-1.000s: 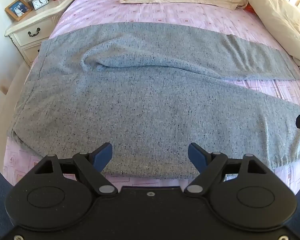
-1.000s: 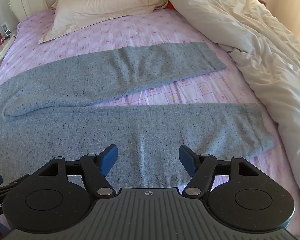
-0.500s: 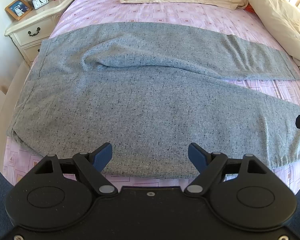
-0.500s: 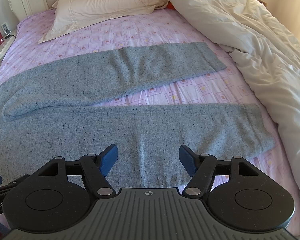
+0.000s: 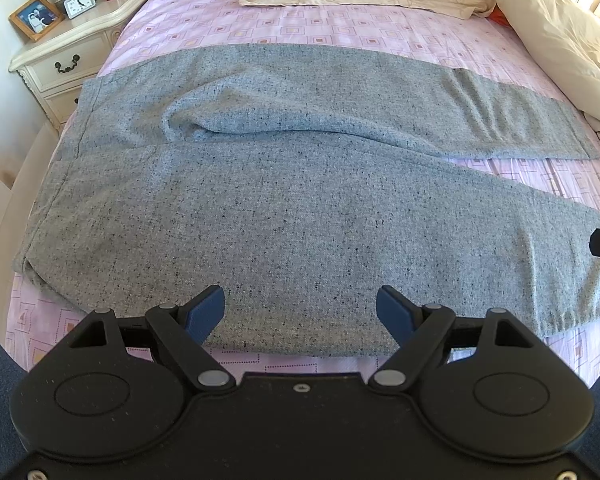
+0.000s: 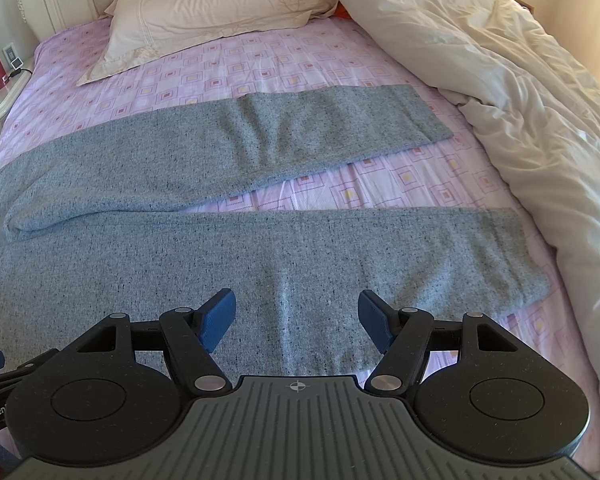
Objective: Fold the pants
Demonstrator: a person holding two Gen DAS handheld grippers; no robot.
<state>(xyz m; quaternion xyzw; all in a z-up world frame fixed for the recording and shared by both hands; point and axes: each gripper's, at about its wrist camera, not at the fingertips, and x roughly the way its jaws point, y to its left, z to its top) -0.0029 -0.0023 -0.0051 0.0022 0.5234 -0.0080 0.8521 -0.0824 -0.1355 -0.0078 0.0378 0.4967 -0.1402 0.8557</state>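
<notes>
Grey flecked pants (image 5: 284, 208) lie spread flat across the pink bed, waistband at the left, both legs (image 6: 300, 148) running to the right and parted in a narrow V. My left gripper (image 5: 302, 300) hovers open above the near edge of the hip part, nothing between its blue pads. Over the near leg (image 6: 340, 248), about mid-length, my right gripper (image 6: 298, 304) also stands open and holds nothing. A fold bulges at the crotch (image 5: 188, 128).
A cream pillow (image 6: 216, 4) lies at the headboard. A bunched cream duvet (image 6: 520, 100) fills the right side of the bed. The white nightstand (image 5: 64, 60) at left carries a photo frame, a clock and a red bottle. Dark blue trouser legs of the person show at the lower corners.
</notes>
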